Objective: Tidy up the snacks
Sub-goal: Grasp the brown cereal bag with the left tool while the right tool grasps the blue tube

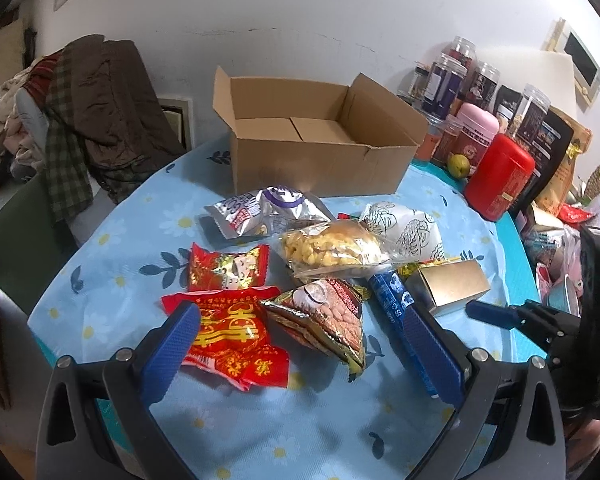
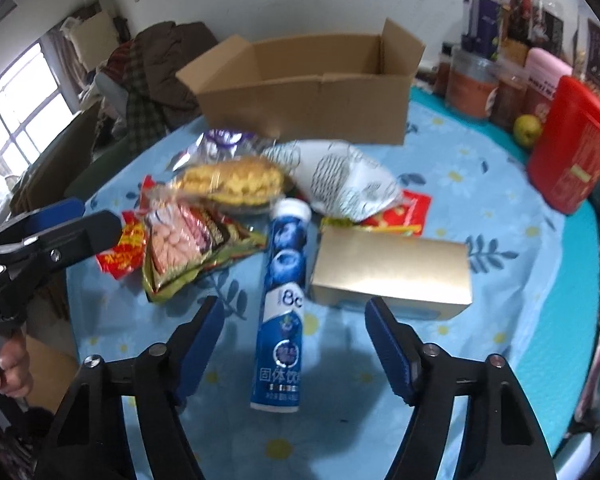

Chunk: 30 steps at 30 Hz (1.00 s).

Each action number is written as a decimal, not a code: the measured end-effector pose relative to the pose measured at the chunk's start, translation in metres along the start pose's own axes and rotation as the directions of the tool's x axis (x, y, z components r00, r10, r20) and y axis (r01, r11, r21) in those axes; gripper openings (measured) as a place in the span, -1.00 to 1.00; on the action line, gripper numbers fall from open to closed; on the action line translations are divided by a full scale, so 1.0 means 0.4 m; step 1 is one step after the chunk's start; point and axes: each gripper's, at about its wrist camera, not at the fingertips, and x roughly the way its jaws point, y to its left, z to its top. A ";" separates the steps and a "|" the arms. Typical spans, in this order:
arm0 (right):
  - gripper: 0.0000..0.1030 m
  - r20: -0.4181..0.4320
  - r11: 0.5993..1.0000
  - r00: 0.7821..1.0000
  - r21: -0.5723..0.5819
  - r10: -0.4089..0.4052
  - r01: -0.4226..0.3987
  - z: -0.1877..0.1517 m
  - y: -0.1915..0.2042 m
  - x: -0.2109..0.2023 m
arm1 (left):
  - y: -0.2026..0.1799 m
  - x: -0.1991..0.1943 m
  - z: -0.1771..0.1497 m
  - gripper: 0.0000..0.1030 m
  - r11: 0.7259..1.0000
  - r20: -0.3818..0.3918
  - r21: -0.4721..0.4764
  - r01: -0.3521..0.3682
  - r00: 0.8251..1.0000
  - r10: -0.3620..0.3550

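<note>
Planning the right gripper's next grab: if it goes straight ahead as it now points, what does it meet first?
Most likely the blue tablet tube, lying lengthwise between the open right gripper's fingers; height above it is unclear.

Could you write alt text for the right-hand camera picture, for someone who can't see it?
An open gripper hovers over a blue tube lying on a flowered tablecloth, beside a gold box and snack packets, with an open cardboard box behind.

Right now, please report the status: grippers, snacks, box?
Left gripper open over red packets. Right gripper open, astride blue tube. Cardboard box empty, snacks piled before it. Nothing blocking.
</note>
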 end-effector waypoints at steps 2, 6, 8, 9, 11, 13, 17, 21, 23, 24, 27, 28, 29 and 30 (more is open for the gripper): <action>0.24 -0.024 1.000 1.000 -0.009 0.004 -0.004 -0.004 0.003 0.018 | -0.004 0.013 0.003 1.00 1.000 -0.001 0.018 0.006 1.000 -0.006; -0.14 -0.063 1.000 0.998 -0.015 0.002 -0.003 -0.013 0.002 0.049 | -0.012 0.037 0.013 1.00 0.999 0.000 0.049 0.021 1.000 -0.021; -0.35 -0.082 1.000 0.997 -0.002 0.015 -0.015 -0.016 -0.005 0.062 | -0.016 0.050 0.020 1.00 0.998 -0.002 0.060 0.031 1.000 -0.031; -0.39 -0.090 1.000 0.996 0.010 0.028 -0.027 -0.021 -0.011 0.068 | -0.017 0.057 0.023 1.00 0.997 -0.004 0.065 0.040 0.999 -0.039; -0.44 -0.101 0.999 0.994 0.029 0.048 -0.045 -0.028 -0.020 0.072 | -0.019 0.077 0.027 1.00 0.995 -0.019 0.071 0.065 0.998 -0.064; -0.45 -0.097 0.998 0.993 0.038 0.061 -0.058 -0.035 -0.026 0.064 | -0.022 0.100 0.029 0.98 0.993 -0.052 0.072 0.090 0.995 -0.087; -0.45 -0.104 0.997 0.993 0.047 0.059 -0.054 -0.042 -0.033 0.054 | -0.032 0.134 0.024 0.82 0.990 -0.092 0.089 0.109 0.991 -0.101; -0.44 -0.108 0.997 0.993 0.057 0.053 -0.047 -0.048 -0.042 0.048 | -0.046 0.161 0.019 0.61 0.989 -0.122 0.128 0.076 0.991 -0.061; -0.44 -0.109 0.997 0.993 0.060 0.050 -0.044 -0.051 -0.044 0.046 | -0.050 0.177 0.015 0.53 0.987 -0.145 0.141 0.072 0.988 -0.051; -0.44 -0.106 0.997 0.993 0.061 0.044 -0.038 -0.051 -0.042 0.044 | -0.051 0.182 0.013 0.47 0.987 -0.149 0.145 0.066 0.988 -0.045; -0.44 -0.101 0.998 0.994 0.060 0.031 -0.025 -0.054 -0.045 0.038 | -0.058 0.192 0.007 0.37 0.984 -0.153 0.168 0.060 0.988 -0.034; -0.44 -0.100 0.998 0.995 0.059 0.028 -0.022 -0.053 -0.045 0.036 | -0.063 0.191 0.005 0.33 0.982 -0.151 0.180 0.054 0.988 -0.027; -0.44 -0.098 0.998 0.995 0.057 0.025 -0.019 -0.056 -0.046 0.033 | -0.068 0.190 0.003 0.22 0.981 -0.151 0.189 0.048 0.988 -0.019; -0.44 -0.097 0.998 0.995 0.054 0.022 -0.017 -0.058 -0.045 0.031 | -0.071 0.189 0.001 0.09 0.980 -0.153 0.194 0.047 0.988 -0.017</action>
